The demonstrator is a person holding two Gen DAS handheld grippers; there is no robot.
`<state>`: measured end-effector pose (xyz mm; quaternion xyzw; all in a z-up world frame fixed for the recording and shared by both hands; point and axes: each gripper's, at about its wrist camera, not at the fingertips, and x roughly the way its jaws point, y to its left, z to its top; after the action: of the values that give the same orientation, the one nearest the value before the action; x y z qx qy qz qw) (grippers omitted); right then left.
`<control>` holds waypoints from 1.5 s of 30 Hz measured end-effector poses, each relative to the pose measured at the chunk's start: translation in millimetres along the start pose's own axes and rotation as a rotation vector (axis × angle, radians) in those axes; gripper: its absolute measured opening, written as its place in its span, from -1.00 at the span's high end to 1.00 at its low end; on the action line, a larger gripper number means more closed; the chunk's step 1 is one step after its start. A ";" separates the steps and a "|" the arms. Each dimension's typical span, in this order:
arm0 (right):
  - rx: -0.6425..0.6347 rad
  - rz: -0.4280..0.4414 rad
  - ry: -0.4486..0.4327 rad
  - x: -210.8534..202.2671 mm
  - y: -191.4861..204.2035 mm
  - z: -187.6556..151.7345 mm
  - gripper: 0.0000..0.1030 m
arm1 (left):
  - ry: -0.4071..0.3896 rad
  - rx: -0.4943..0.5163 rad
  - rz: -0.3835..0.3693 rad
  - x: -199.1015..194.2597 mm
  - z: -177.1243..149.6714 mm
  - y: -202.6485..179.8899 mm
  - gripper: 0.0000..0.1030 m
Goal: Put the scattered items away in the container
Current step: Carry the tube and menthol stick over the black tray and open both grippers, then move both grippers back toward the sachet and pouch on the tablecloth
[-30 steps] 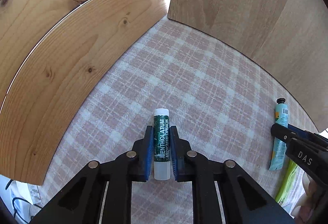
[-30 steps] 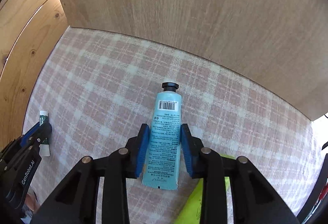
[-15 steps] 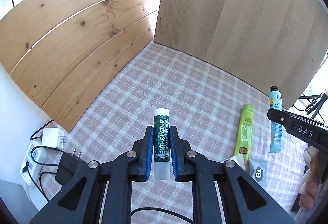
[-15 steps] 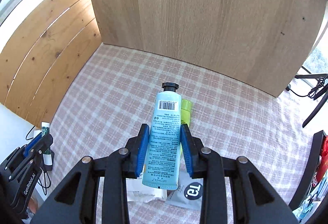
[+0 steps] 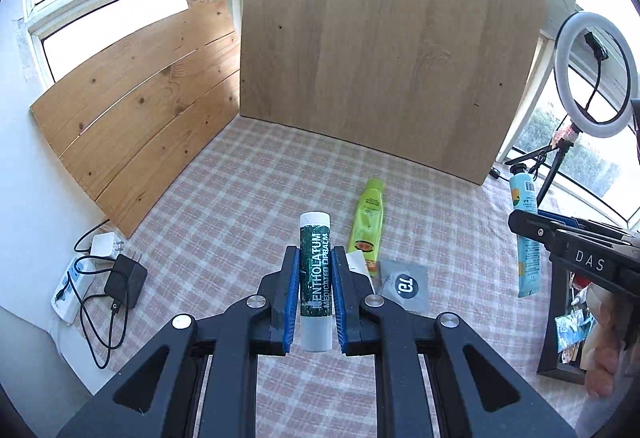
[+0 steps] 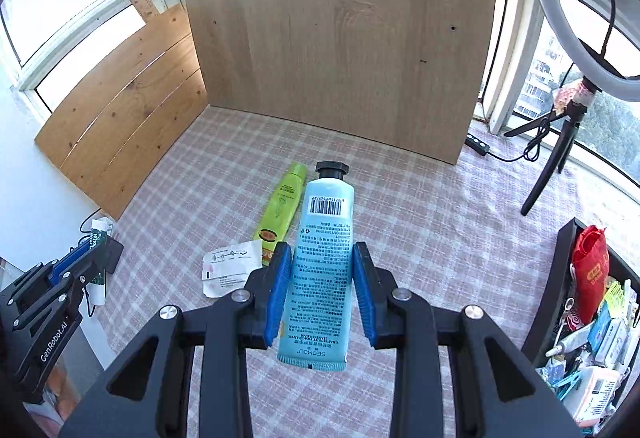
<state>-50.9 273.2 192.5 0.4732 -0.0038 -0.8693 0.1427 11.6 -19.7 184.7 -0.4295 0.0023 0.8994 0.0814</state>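
Transport is our step: left tool (image 5: 315, 290) pinches the lip balm (image 5: 315, 270), right tool (image 6: 322, 286) pinches the blue tube (image 6: 322, 270). Next we carry both over the black container (image 6: 560, 278) and release.

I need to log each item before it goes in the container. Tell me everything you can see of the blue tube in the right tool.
The blue tube is a soft, light-blue squeeze tube with a black screw cap, a barcode near the cap and dense small print on the side facing the camera. Its flat crimped end reads SEOMOU. The right tool clamps its lower body between blue pads, cap pointing away, lifted clear of the checked cloth. Only the pads touch it.
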 end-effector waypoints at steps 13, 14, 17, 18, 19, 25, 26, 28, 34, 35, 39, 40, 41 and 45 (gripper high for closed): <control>0.294 -0.236 -0.025 -75.2 -244.0 -82.5 0.41 | 0.091 0.280 -0.314 14.9 -26.5 -250.1 0.72; 0.323 -0.258 -0.024 -81.1 -264.6 -88.6 0.41 | 0.103 0.306 -0.340 17.0 -28.3 -271.9 0.72; 0.406 -0.316 -0.022 -95.6 -323.7 -104.6 0.41 | 0.119 0.384 -0.396 18.0 -31.8 -335.2 0.72; 0.426 -0.335 -0.021 -100.3 -340.4 -108.7 0.41 | 0.123 0.407 -0.415 19.0 -32.4 -354.8 0.72; 0.442 -0.356 -0.020 -103.2 -356.3 -112.5 0.41 | 0.125 0.429 -0.429 19.9 -32.8 -373.7 0.72; 0.504 -0.425 0.002 -109.2 -416.8 -128.6 0.41 | 0.144 0.509 -0.474 27.3 -38.2 -455.6 0.72; 0.507 -0.431 0.008 -110.1 -424.6 -130.2 0.41 | 0.149 0.514 -0.481 28.6 -39.9 -463.7 0.72; 0.515 -0.436 0.017 -107.9 -432.6 -133.5 0.40 | 0.161 0.521 -0.503 30.8 -43.8 -477.0 0.72; 0.516 -0.429 -0.045 -119.6 -438.9 -128.8 0.02 | 0.134 0.577 -0.492 28.4 -54.7 -487.2 -0.29; 0.501 -0.437 -0.050 -121.4 -436.0 -125.4 0.02 | 0.130 0.579 -0.483 28.1 -53.9 -484.0 -0.26; 0.450 -0.422 -0.066 -124.6 -415.2 -112.3 0.02 | 0.128 0.541 -0.465 29.5 -42.1 -463.6 -0.21; 0.436 -0.416 -0.069 -123.7 -408.8 -108.6 0.02 | 0.125 0.527 -0.460 29.7 -38.9 -455.5 -0.21; 0.421 -0.408 -0.072 -122.5 -401.4 -105.0 0.02 | 0.121 0.512 -0.452 29.6 -36.1 -446.5 -0.21; 0.364 -0.360 -0.066 -111.8 -366.0 -92.4 -0.01 | 0.093 0.468 -0.386 30.2 -25.4 -401.3 -0.21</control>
<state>-7.0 664.3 181.6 0.4554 -0.0804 -0.8807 -0.1023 72.0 378.8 171.7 -0.4324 0.1314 0.8218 0.3470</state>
